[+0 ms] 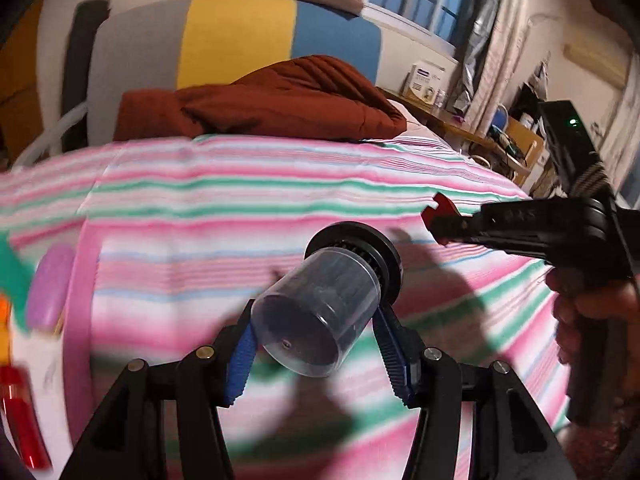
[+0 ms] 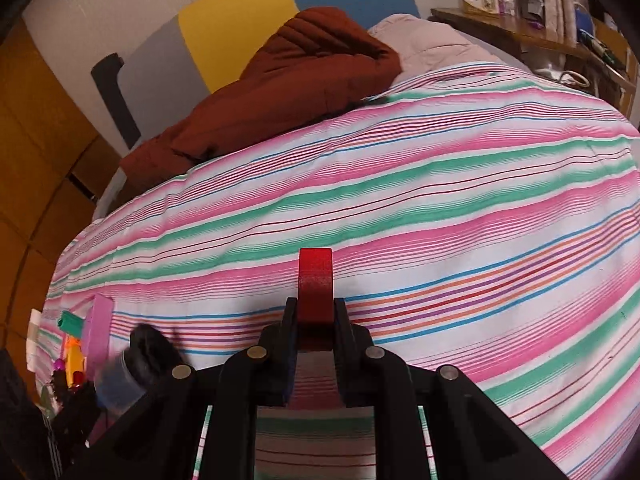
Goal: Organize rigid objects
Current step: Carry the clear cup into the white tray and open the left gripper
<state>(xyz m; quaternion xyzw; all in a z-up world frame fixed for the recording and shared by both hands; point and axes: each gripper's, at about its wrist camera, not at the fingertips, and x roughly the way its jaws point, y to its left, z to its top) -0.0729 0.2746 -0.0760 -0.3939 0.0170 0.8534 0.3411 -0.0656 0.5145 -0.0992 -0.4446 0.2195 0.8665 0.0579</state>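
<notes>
Two grippers, two loads, both held above the striped bedsheet [image 2: 440,184]. We have the left gripper [image 1: 316,344] low in the centre of its frame, blue-padded fingers [image 1: 240,354] pinching a clear plastic jar [image 1: 320,312] by its body, the black lid [image 1: 360,248] pointing away from us. Over at the right of that same view comes the right gripper [image 1: 448,222], and in its own camera we see the fingers pressed tight on a red block [image 2: 315,280] that sticks out ahead, centre frame.

By our read, we are mid-carry: both pieces picked up, neither set down yet. The collection point looks to be the cluster at the left edge, where a pink tray rim [image 1: 80,280] runs down the left wrist frame beside a lilac oval piece [image 1: 52,288] and a red tube [image 1: 18,416]. Lower left of the right wrist view shows the same heap: a pink bar [image 2: 98,332], a green piece [image 2: 72,320], orange bits we cannot make out.

Next move calls for swinging left and lowering one piece at a time, since the two grippers sit near each other and the pile is crowded. A brown quilted jacket [image 2: 288,92] lies well apart at the top, no obstacle.
</notes>
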